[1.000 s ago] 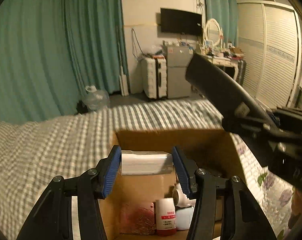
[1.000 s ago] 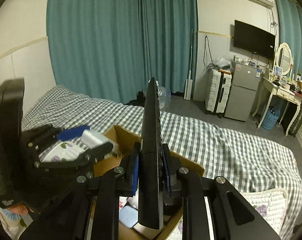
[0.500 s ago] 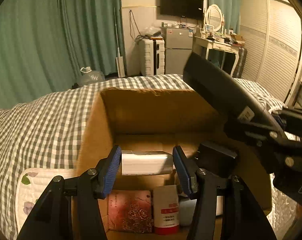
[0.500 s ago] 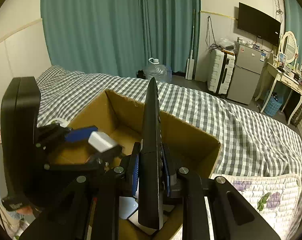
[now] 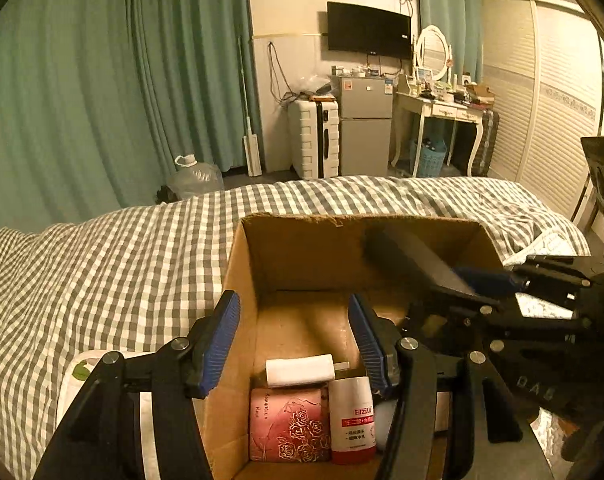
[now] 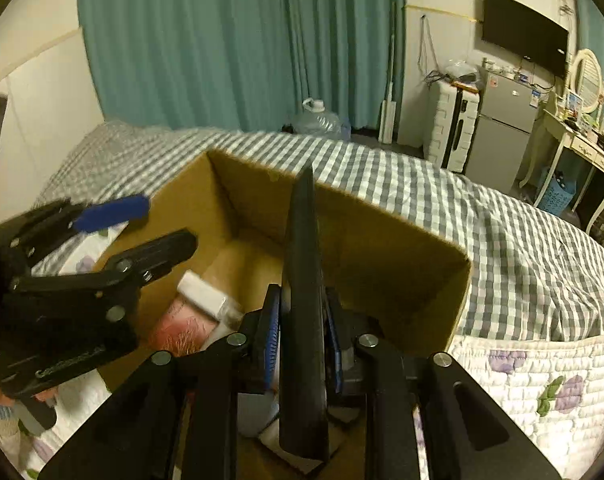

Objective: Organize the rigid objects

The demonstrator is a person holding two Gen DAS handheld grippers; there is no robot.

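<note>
An open cardboard box [image 5: 238,288] stands on the checked bed. My left gripper [image 5: 294,340] is open and empty above the box's left side. A white block [image 5: 300,370] lies in the box on a pink box [image 5: 288,424], beside a white bottle with a red label [image 5: 352,416]. My right gripper [image 6: 301,340] is shut on a long flat black object [image 6: 304,280], held on edge over the box. The black object also shows in the left wrist view [image 5: 418,264]. The left gripper [image 6: 134,232] and the white block [image 6: 202,294] show in the right wrist view.
The checked bedspread [image 5: 102,264] surrounds the box [image 6: 402,276]. A quilted floral pad [image 6: 534,380] lies to the box's right. Beyond the bed are teal curtains [image 5: 102,80], a water jug [image 5: 194,178], a suitcase [image 5: 314,138], a small fridge [image 5: 364,124] and a dressing table [image 5: 442,104].
My left gripper has opened and dropped the white block, which now lies in the box on the pink box. My right gripper has lowered the black object toward the box.
</note>
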